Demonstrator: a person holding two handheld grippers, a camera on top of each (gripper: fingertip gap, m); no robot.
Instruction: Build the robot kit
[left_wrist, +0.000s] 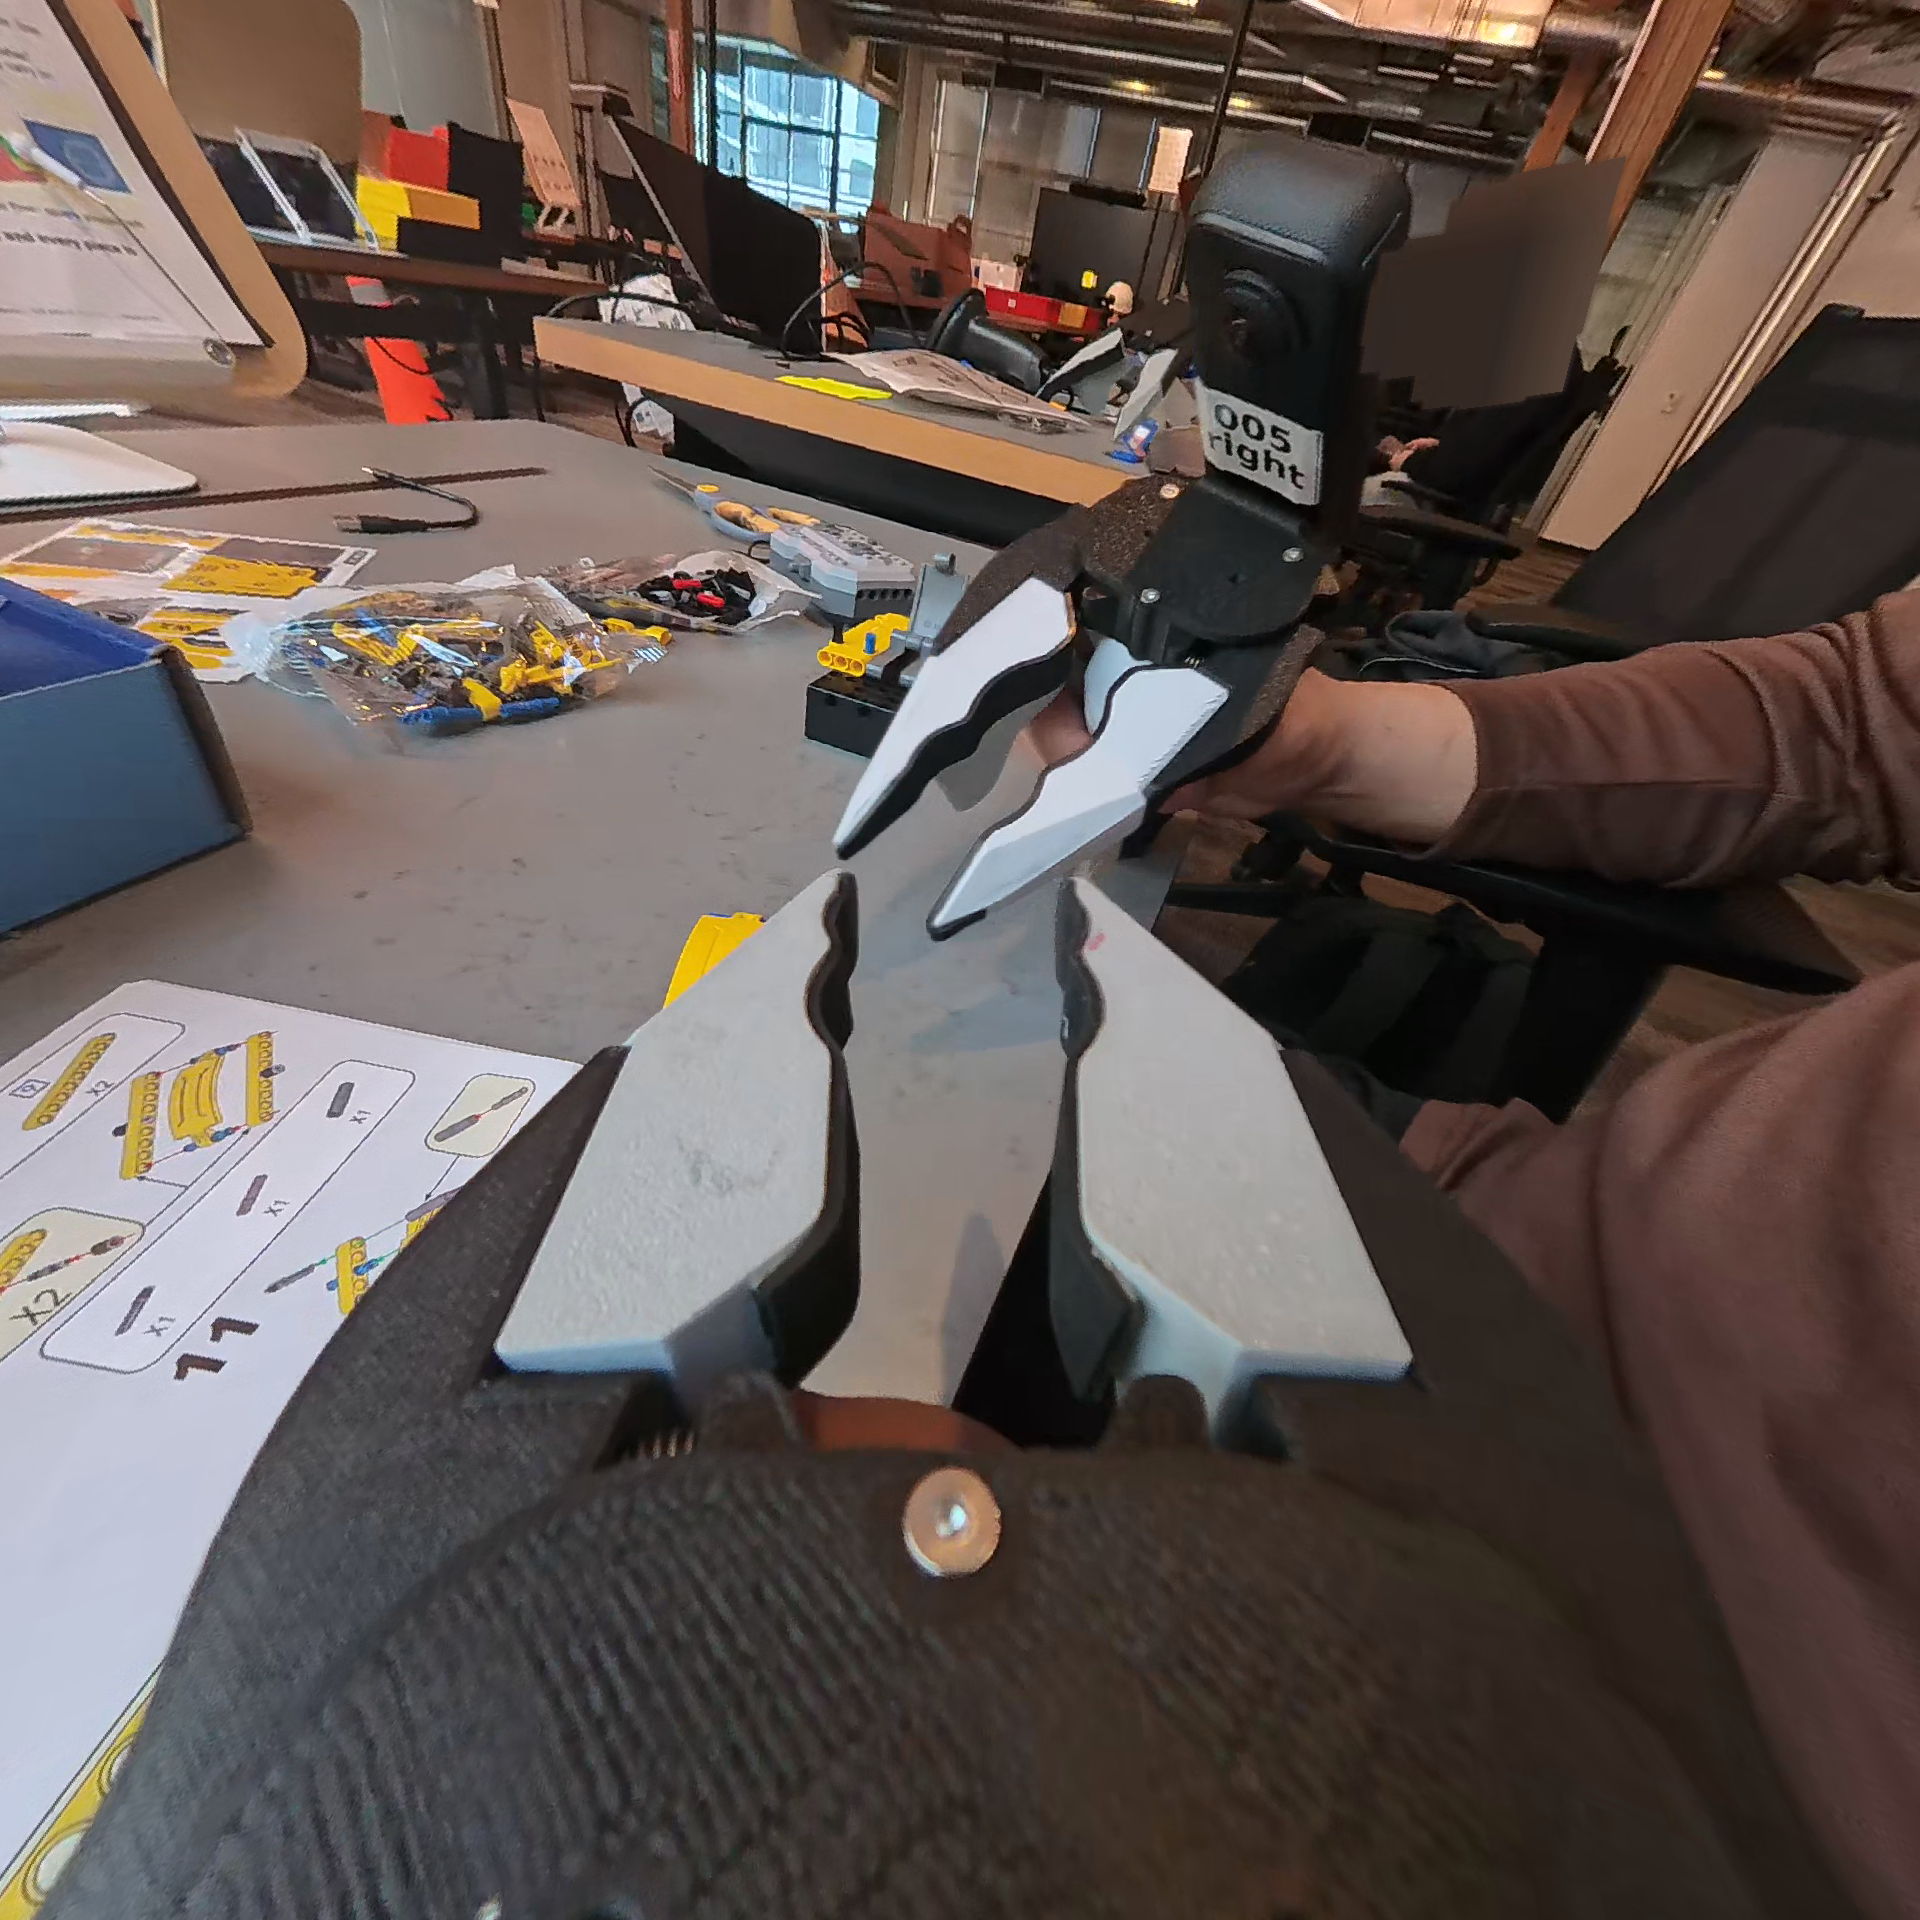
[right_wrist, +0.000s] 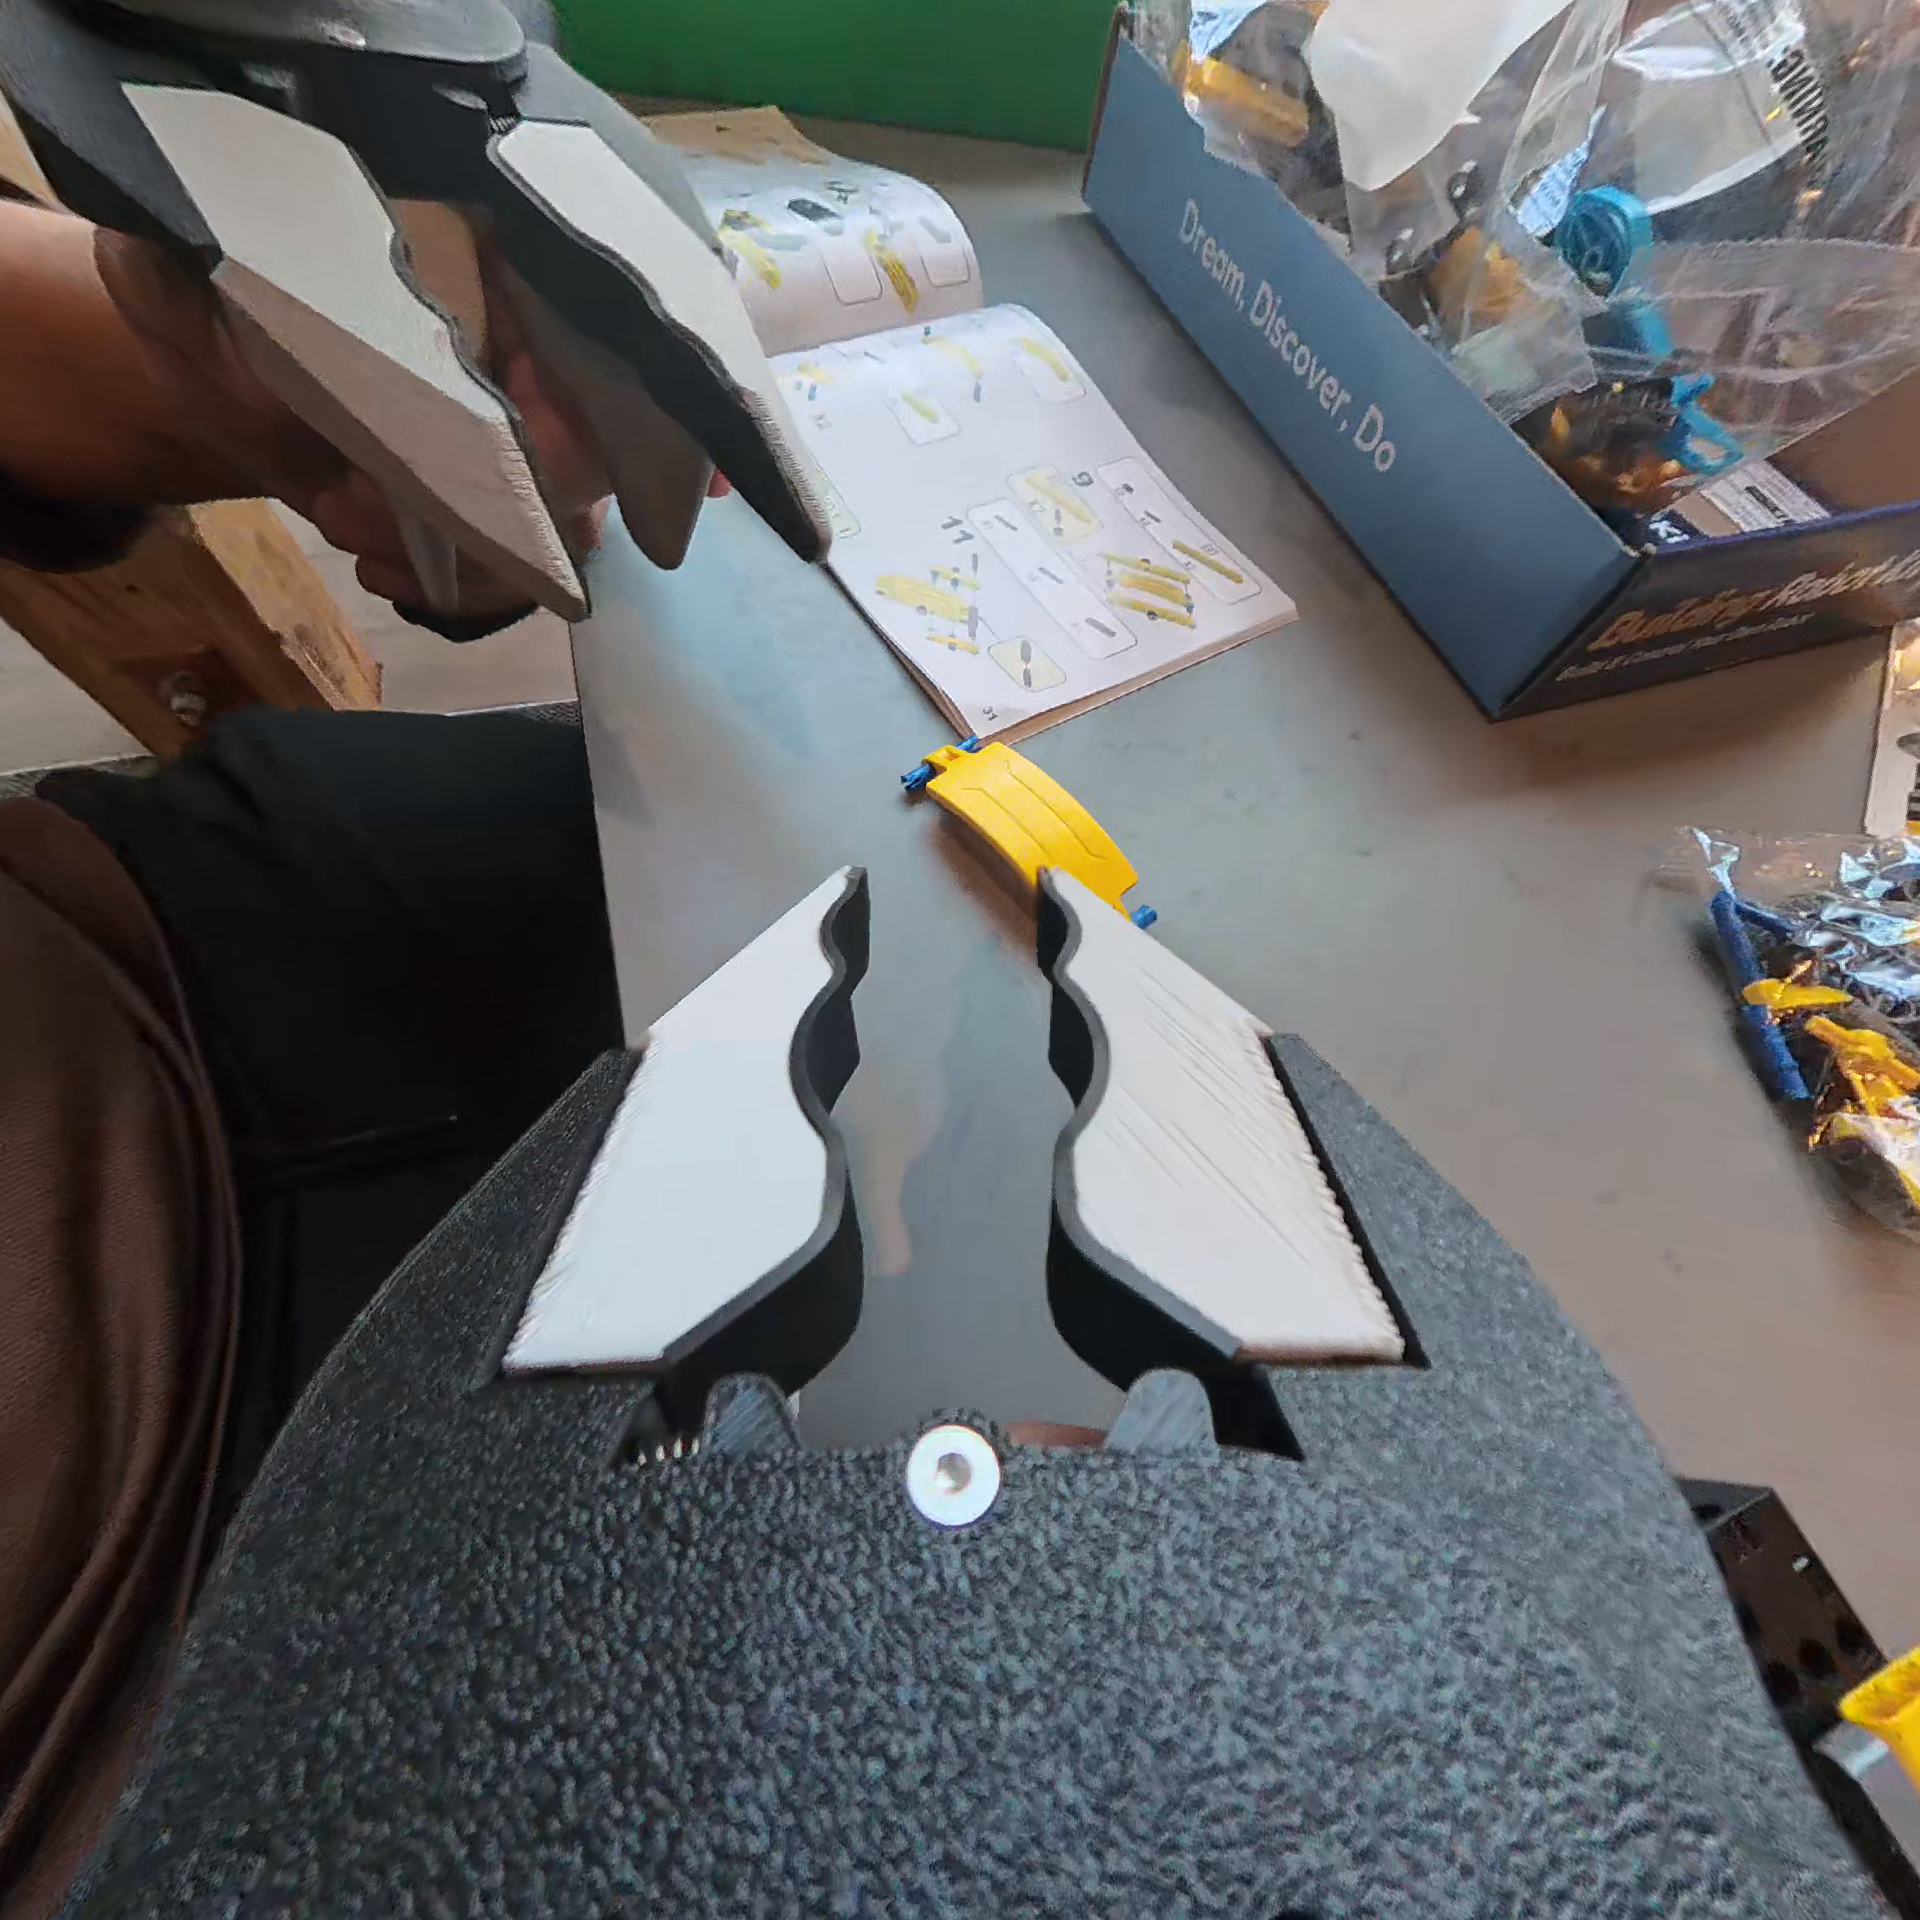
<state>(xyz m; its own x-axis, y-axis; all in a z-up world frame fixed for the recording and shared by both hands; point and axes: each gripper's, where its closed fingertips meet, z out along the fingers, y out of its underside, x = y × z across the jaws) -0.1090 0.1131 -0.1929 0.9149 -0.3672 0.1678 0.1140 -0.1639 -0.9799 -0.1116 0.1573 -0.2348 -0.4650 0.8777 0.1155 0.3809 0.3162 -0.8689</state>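
Left gripper (left_wrist: 956, 894): grey two-finger tool with black inner pads, jaws spread, nothing between them; held above the grey tabletop (left_wrist: 540, 831) near its front edge, tips close to those of the other tool but apart from them.

Right gripper (right_wrist: 951, 883): same make, jaws spread and empty; one fingertip overlaps the end of the curved yellow plastic panel (right_wrist: 1023, 816) in its own view, though contact cannot be told.

Curved yellow plastic panel: lies flat on the tabletop between the open instruction booklet (right_wrist: 1049, 540) and the right gripper, with small blue pins at its two ends; gripped by neither tool.

Open instruction booklet: printed paper, spread open flat, just beyond the panel.

Dark blue cardboard box (right_wrist: 1351, 416): open, at the far side, holding clear bags of parts.

Clear plastic bag of yellow, blue and black parts (left_wrist: 457, 655): sealed, well apart from both tools.

Black block assembly with yellow and grey pieces (left_wrist: 873, 686): stands behind the right gripper.

Progress: most parts appear still bagged; the panel lies ungrasped.
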